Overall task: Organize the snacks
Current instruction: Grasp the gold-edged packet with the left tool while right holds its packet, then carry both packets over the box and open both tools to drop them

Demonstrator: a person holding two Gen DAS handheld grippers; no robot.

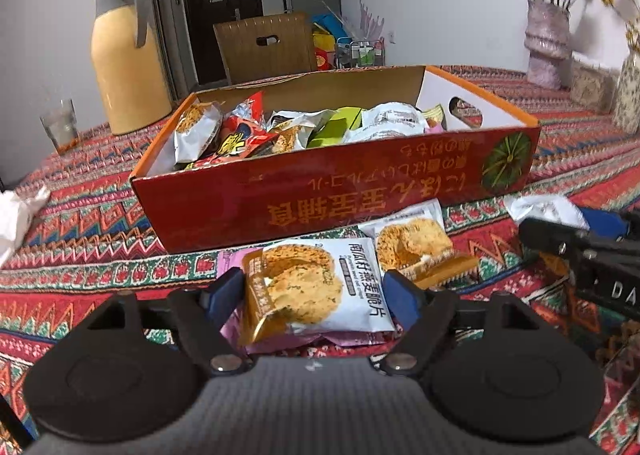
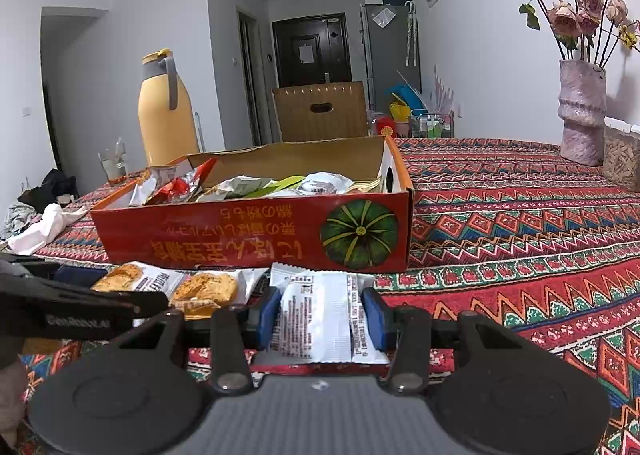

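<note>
Left wrist view showed the left gripper (image 1: pixel 316 295) low in the centre of the frame, its blue pads set wide on either side of a cracker packet (image 1: pixel 316 287) lying on pink wrappers; whether the pads pressed it could not be told. A second cracker packet (image 1: pixel 416 247) lay just beside it to the right, and the snack box (image 1: pixel 320 199), already heaped with snacks, stood behind. Right wrist view showed the right gripper (image 2: pixel 322 317) narrowed onto a white packet (image 2: pixel 320 315) at lower centre, pads against both edges, just in front of the box. A good lift, in my judgement, needed a firm squeeze across the packet alone, clear of the wrappers beneath, then clearance over the near wall.
</note>
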